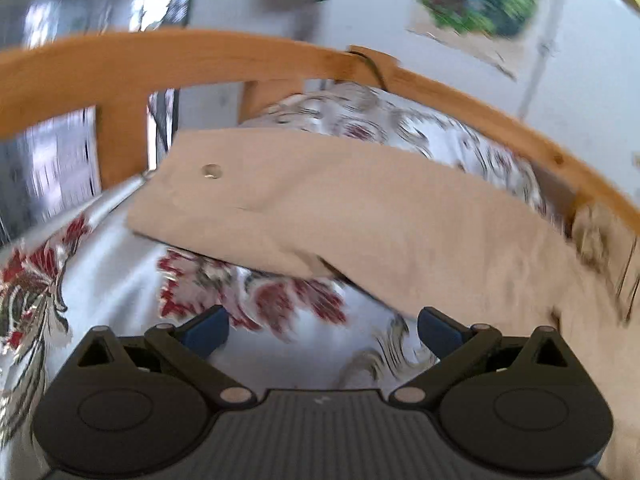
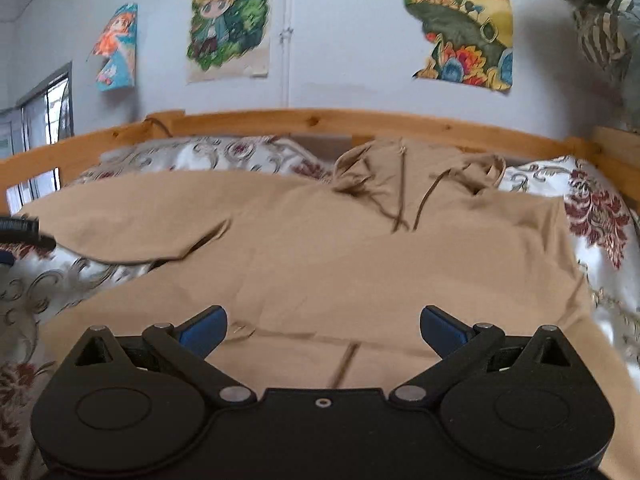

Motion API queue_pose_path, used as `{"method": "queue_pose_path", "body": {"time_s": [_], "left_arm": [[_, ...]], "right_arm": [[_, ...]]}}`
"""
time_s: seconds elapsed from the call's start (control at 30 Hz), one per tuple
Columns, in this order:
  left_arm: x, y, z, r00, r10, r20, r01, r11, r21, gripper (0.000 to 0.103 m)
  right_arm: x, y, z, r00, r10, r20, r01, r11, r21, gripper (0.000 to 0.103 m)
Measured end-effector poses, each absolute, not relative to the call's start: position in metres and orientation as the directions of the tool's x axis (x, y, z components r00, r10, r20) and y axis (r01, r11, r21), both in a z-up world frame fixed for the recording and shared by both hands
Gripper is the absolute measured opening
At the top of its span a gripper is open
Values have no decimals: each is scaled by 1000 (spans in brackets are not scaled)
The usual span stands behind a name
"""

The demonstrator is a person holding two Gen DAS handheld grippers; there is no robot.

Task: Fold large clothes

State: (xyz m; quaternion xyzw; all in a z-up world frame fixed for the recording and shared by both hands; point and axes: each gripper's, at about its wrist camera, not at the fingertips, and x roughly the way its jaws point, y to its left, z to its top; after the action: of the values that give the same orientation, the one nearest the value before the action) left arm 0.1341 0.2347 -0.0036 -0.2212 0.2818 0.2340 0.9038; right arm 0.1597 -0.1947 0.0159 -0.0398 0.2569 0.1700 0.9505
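A tan hoodie point(image 2: 360, 256) lies spread flat on a bed with a white floral cover point(image 2: 600, 208). Its hood and drawstrings point(image 2: 404, 184) point toward the far wooden rail. Its left sleeve point(image 2: 132, 220) stretches out to the left. In the left wrist view that sleeve point(image 1: 320, 208) runs across the cover, cuff at the far left. My left gripper point(image 1: 322, 330) is open and empty above the cover, just short of the sleeve. My right gripper point(image 2: 323, 330) is open and empty over the hoodie's lower hem.
A wooden bed rail point(image 2: 320, 122) borders the far side and a rail point(image 1: 200, 56) curves around the left end. Posters point(image 2: 228, 16) hang on the wall behind. A pillow in the same floral fabric point(image 1: 380, 120) lies by the rail. Part of the left gripper point(image 2: 20, 228) shows at the right wrist view's left edge.
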Motion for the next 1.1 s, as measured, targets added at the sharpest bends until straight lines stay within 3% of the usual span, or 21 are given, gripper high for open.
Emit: {"method": "queue_pose_path", "body": {"time_s": [0.17,0.27,0.37,0.43,0.5,0.53,0.67,0.8,0.93,1.1], "left_arm": [[148,262,-2,712,340,-615,-636,682,-361,102],[161,261,-3,656,405,-637,-712,611,-345,100],[169,253,-2,567,516,-643,-800,531,-279,75],[169,252,-1,543,561,-625,-828,480,-289,34],[162,253,1,511,593,-622,-855,424,-299,15],[159,253,2,516,596,-615,-854,413,-316,11],[157,227,22,557,656,-509,-825,506,-251,3],[165,182,59,688,645,-333,-716,677,-170,1],[187,122,113,873,459,-167,-467,884,-12,1],[223,36,150,987,107,-122,-78,972,223,1]], "right_arm": [[156,-186,3,781,310,-543,-350,936,31,102],[162,-193,-9,766,272,-582,-300,953,50,102],[168,-205,-21,755,265,-600,-265,960,90,102],[171,-210,-27,750,246,-614,-241,966,92,102],[173,-215,-31,745,241,-623,-226,969,104,102],[174,-217,-32,742,241,-625,-219,969,113,102],[174,-223,-30,751,246,-613,-211,969,129,102],[174,-227,-27,781,242,-576,-221,969,108,102],[177,-242,-23,816,258,-517,-242,965,100,102],[193,-284,-9,881,205,-426,-165,978,128,102]]}}
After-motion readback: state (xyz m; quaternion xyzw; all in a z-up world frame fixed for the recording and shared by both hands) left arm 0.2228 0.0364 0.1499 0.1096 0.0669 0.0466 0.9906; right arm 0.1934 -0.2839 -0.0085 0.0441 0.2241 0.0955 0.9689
